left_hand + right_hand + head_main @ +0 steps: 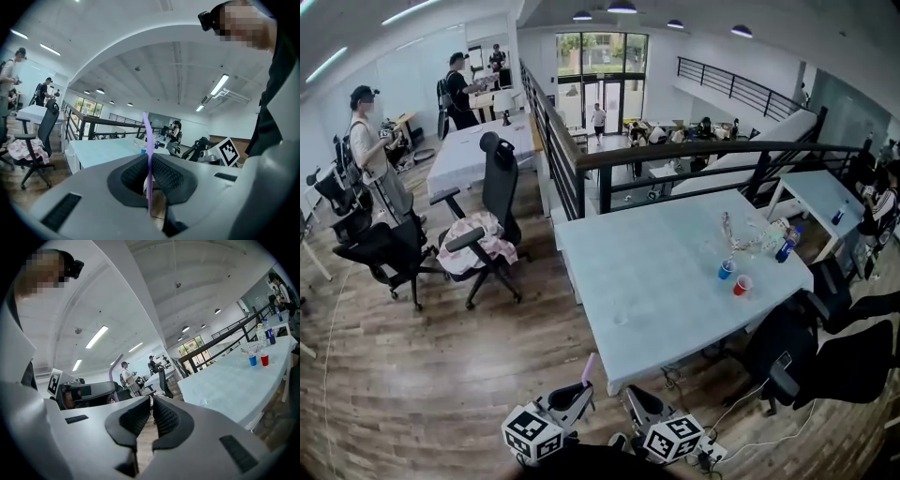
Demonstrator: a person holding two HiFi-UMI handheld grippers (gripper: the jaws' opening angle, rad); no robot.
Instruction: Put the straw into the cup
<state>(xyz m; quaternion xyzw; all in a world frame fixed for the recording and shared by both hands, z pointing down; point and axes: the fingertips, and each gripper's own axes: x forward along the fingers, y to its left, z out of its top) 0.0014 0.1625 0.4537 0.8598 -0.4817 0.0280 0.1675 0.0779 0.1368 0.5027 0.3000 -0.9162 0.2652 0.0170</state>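
Lilac straw gripped upright, cups far off on the surface

The thin straw [147, 131] stands pinched in the left tool [149, 164]. The blue cup [726, 270] and red cup [742, 285] sit upright side by side on the surface [647, 272].

Your left tool [149, 178] is matt grey plastic with ribbed black pads [165, 174]; the straw [147, 133] looks smooth lilac plastic. The table [656, 272] top is pale and matt, the floor [441, 375] wood planks with slight sheen.
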